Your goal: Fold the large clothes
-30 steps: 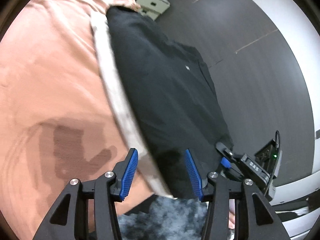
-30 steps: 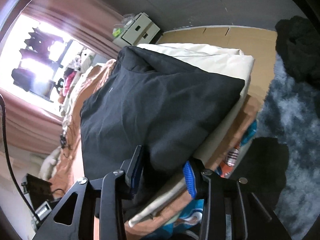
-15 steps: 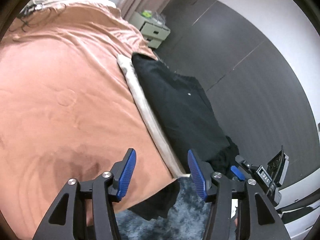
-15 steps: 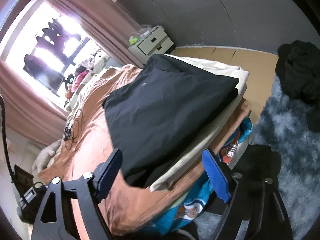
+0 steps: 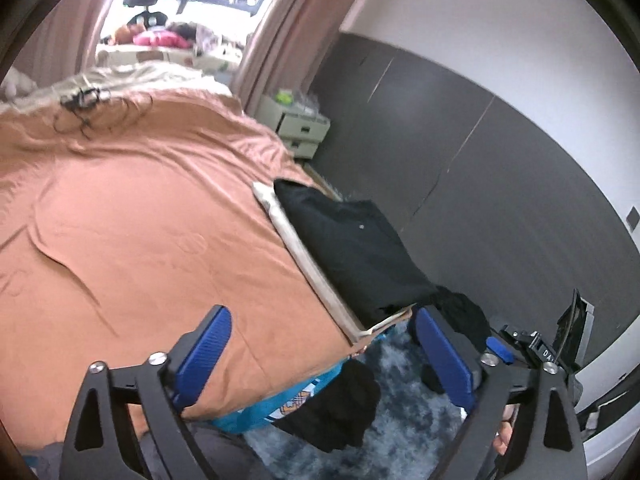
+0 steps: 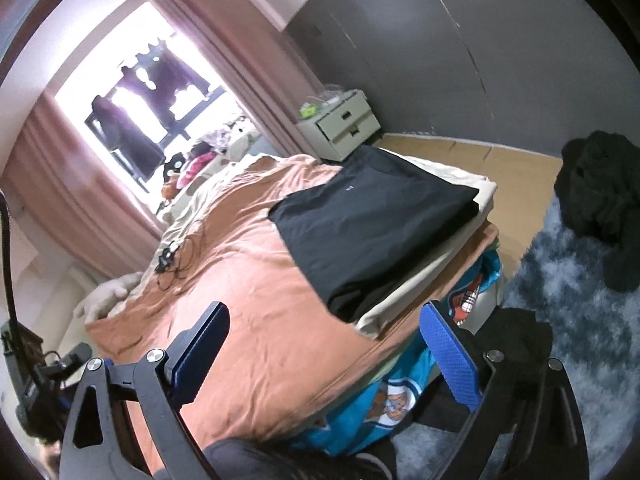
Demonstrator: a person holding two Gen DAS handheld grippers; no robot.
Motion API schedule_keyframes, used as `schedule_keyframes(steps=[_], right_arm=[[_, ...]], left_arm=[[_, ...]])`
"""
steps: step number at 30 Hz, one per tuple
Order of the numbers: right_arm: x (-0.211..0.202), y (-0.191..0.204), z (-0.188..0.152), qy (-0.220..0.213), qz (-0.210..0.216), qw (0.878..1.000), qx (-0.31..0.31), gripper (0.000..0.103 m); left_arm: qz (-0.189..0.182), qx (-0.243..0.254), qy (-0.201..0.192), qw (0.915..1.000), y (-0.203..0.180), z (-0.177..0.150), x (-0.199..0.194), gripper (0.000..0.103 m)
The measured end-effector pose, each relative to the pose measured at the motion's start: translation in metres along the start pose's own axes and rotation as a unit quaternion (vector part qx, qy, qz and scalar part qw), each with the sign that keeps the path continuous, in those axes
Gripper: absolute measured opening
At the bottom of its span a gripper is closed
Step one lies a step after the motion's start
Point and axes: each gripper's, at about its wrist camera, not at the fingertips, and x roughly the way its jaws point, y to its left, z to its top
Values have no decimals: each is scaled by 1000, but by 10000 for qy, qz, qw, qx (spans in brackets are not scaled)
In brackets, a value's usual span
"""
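A folded black garment lies flat on a cream folded cloth at the corner of the bed, over the orange bedspread. My left gripper is open and empty, held back from the bed's near edge. My right gripper is open and empty, also back from the bed. A heap of dark clothes lies on the floor rug.
A blue-grey shaggy rug covers the floor by the bed. A teal patterned sheet hangs at the bed's side. A pale drawer unit stands by the dark wall. Cables lie on the bed.
My right gripper has let go of the black garment and opened wide. Both grippers have pulled back and up from the bed; the garment now lies flat on the cream cloth.
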Motion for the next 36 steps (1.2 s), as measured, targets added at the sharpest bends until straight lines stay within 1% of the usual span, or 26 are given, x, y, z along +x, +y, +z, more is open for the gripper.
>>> schedule_keyframes(steps=[3, 7, 9, 14, 16, 24, 27, 31, 36], right_arm=[[-17, 13, -8, -42, -107, 9996, -258, 96], [-42, 33, -22, -81, -30, 9981, -609, 96], [-53, 43, -28, -69, 47, 9972, -739, 96], [-76, 64, -40, -203, 114, 9942, -1046, 97], [-82, 73, -45, -247, 140, 9929, -1156, 97], [-94, 109, -67, -289, 192, 9860, -1634, 97], [-98, 121, -80, -326, 251, 9833, -1771, 97], [-100, 131, -96, -361, 385, 9809, -1873, 97], [-101, 145, -117, -466, 272, 9764, -2091, 97]], left_arm=[[132, 65, -207, 9997, -4, -10, -29, 98], [222, 92, -452, 9987, -5, -22, -61, 102], [279, 143, -540, 9981, -5, -28, -77, 102], [517, 396, -767, 9949, -2, -44, -114, 102], [706, 490, -876, 9924, 3, -53, -129, 102], [1046, 525, -1168, 9862, 27, -83, -171, 102], [1132, 486, -1205, 9850, 37, -94, -184, 102], [1385, 583, -1323, 9798, 47, -110, -199, 102], [1639, 534, -1433, 9746, 59, -130, -215, 102]])
